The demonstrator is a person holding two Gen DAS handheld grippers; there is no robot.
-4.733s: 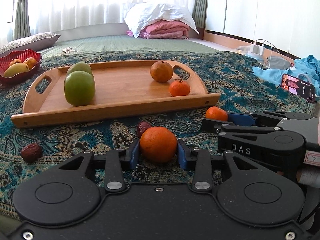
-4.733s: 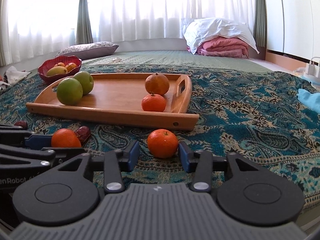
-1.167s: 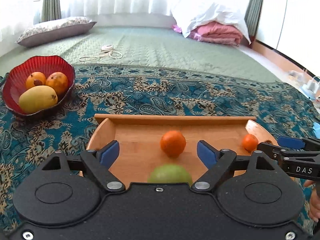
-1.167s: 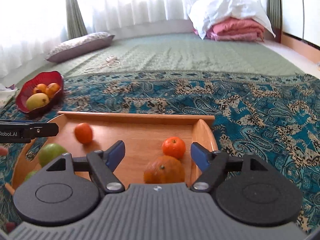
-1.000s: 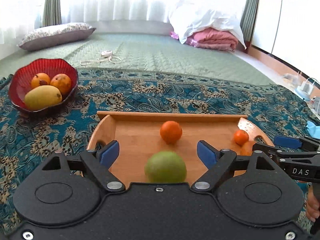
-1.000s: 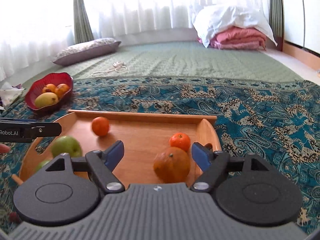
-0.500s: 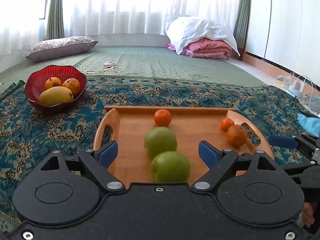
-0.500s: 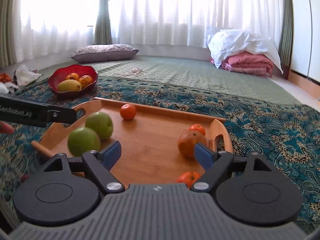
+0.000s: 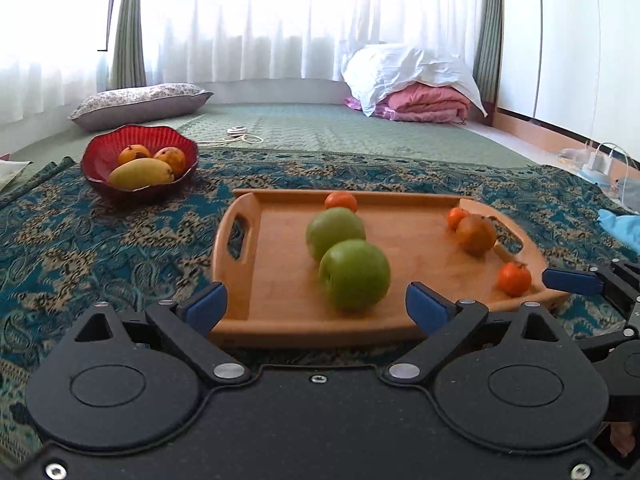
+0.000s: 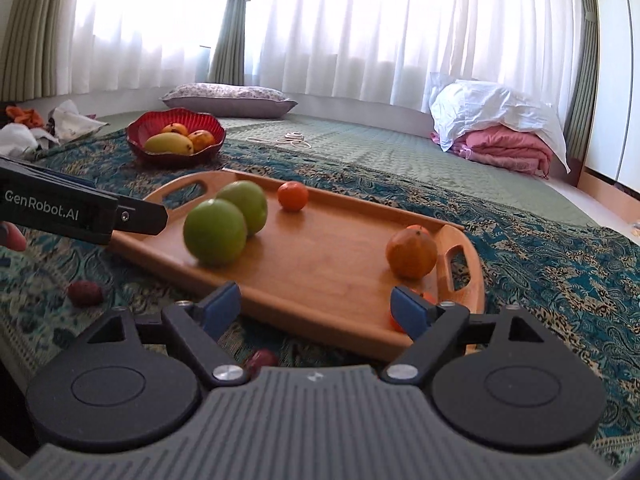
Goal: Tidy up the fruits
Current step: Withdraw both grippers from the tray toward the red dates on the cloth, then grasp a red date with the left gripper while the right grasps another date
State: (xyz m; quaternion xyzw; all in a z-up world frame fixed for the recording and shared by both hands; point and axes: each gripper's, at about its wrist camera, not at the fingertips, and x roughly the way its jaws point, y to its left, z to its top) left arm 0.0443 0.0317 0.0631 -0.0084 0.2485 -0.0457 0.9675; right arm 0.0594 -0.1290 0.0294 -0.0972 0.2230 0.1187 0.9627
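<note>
A wooden tray point(image 9: 280, 280) lies on the patterned cloth; it also shows in the right wrist view point(image 10: 328, 280). On it are two green apples point(image 9: 354, 274) point(image 9: 335, 231), a small orange point(image 9: 341, 201) at the far edge, a larger orange point(image 9: 476, 235) with a small one point(image 9: 456, 216) behind it, and another small orange point(image 9: 514, 278) at the near right. My left gripper point(image 9: 316, 306) is open and empty at the tray's near edge. My right gripper point(image 10: 316, 304) is open and empty, its right finger partly hiding a small orange point(image 10: 428, 298).
A red bowl point(image 9: 140, 160) with a mango and two round fruits stands far left of the tray. Two dark red dates point(image 10: 84, 293) point(image 10: 262, 360) lie on the cloth before the tray. A pillow point(image 9: 140, 104) and folded bedding point(image 9: 416, 88) lie behind.
Both grippers, shut on oranges 4.7 s ago, have released them onto the tray and are open. Over the last second both have drawn back from over the tray to its near edge.
</note>
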